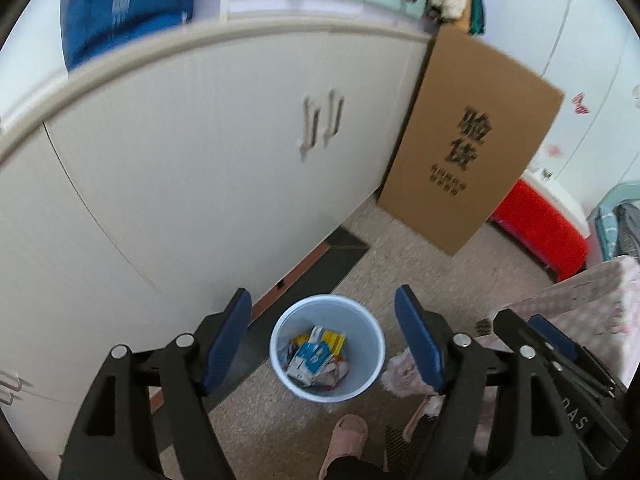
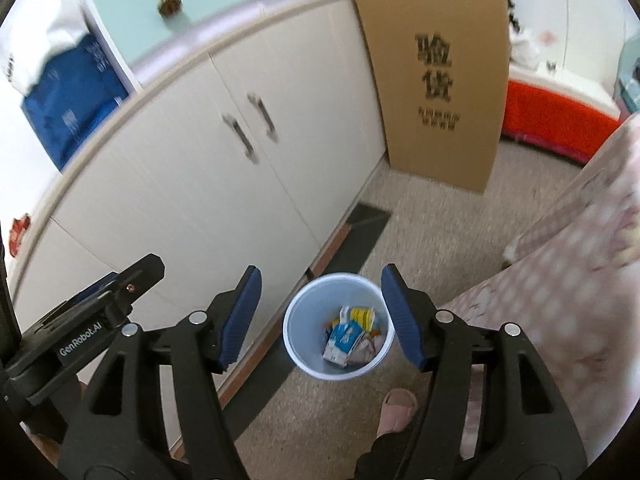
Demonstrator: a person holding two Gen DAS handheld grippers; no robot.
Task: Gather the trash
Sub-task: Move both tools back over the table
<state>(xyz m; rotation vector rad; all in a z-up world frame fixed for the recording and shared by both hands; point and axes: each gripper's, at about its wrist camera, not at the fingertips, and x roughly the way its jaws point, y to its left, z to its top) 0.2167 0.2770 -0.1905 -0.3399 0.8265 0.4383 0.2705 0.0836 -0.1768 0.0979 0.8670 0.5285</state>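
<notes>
Left wrist view: the left gripper (image 1: 323, 344) stands wide with nothing between its pads, above a white bin (image 1: 362, 376) on the floor (image 1: 420, 256) beside the cabinet (image 1: 200, 160). Wrappers (image 1: 314, 356) lie inside the bin.

Right wrist view: the right gripper (image 2: 321, 316) is likewise wide and empty over the bin (image 2: 304, 344); a cardboard box (image 2: 440, 80) leans on the cabinet.

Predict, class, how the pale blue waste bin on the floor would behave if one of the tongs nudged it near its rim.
The waste bin looks like thin plastic, so probably light. It holds only a few crumpled wrappers, so it would likely slide or tip rather than resist. It seems to narrow toward its base, which may make tipping easier.
</notes>
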